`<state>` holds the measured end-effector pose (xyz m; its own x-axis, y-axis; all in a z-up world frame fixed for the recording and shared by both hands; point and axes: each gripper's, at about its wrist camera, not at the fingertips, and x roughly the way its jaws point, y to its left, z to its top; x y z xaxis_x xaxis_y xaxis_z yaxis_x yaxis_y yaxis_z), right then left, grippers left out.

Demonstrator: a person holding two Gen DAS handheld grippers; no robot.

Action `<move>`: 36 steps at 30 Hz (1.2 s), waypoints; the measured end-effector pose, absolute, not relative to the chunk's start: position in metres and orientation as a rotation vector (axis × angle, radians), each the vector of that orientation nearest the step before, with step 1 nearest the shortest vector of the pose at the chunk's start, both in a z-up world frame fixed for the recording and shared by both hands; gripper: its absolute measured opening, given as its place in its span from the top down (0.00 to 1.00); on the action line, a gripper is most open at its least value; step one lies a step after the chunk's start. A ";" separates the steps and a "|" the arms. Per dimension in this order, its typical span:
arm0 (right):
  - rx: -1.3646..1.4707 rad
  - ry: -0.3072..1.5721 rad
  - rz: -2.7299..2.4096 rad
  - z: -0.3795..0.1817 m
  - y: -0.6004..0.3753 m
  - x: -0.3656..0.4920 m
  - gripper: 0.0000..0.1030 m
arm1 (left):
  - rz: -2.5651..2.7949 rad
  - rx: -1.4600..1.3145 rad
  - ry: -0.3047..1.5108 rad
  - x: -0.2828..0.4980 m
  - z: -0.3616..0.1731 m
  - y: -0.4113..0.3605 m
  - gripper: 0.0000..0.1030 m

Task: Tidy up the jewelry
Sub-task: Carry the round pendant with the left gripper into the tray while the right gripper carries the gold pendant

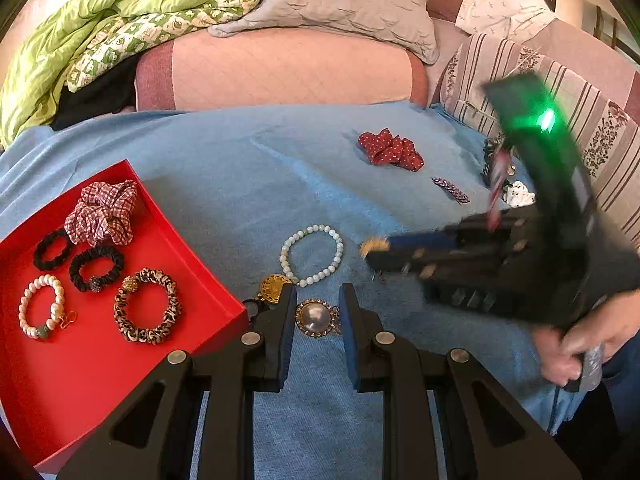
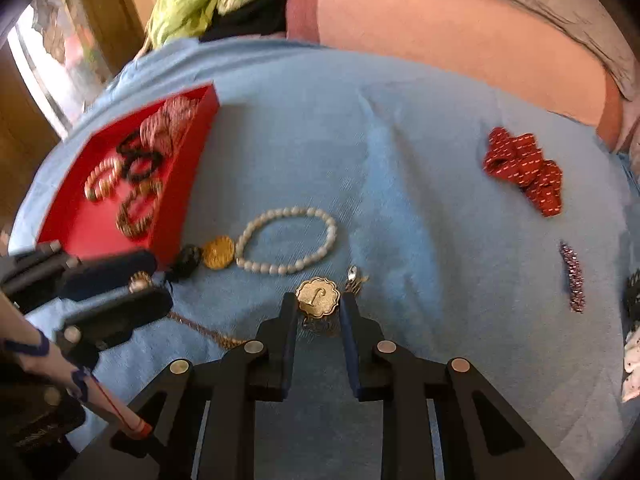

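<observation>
My left gripper (image 1: 318,304) is shut on a round pearl brooch (image 1: 314,317) with a rhinestone rim, low over the blue cloth (image 1: 240,184). Seen from the right wrist view, the left gripper (image 2: 160,282) sits beside the red tray's corner, and a gold chain (image 2: 204,332) trails from it. My right gripper (image 2: 318,306) is shut on a scalloped gold pendant (image 2: 318,295) bearing a letter. From the left wrist view the right gripper (image 1: 372,252) is blurred, with something gold at its tips. A pale bead bracelet (image 1: 312,256) and a gold filigree disc (image 1: 275,288) lie just beyond.
The red tray (image 1: 120,360) at the left holds a checked scrunchie (image 1: 102,216), black hair ties, a pearl bracelet and a leopard scrunchie. A red dotted scrunchie (image 1: 390,150) and a purple clip (image 1: 450,190) lie far right. A sofa with a pillow and a green quilt stands behind.
</observation>
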<state>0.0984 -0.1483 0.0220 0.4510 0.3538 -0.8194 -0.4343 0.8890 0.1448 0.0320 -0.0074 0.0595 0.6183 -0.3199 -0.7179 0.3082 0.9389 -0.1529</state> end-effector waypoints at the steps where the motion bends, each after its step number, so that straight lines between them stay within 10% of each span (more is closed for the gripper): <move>1: -0.059 0.974 0.484 0.028 -0.154 0.099 0.78 | -0.360 -0.019 0.829 0.033 0.060 -0.007 0.80; 36: 0.207 0.652 0.548 0.201 -0.169 -0.005 0.78 | -0.248 -0.004 0.661 -0.049 0.188 0.040 0.80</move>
<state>-0.0049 -0.1694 0.2011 0.6600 0.5438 -0.5184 -0.4170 0.8391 0.3493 -0.0492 0.0399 0.1876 0.7611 -0.2293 -0.6068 0.2269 0.9705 -0.0822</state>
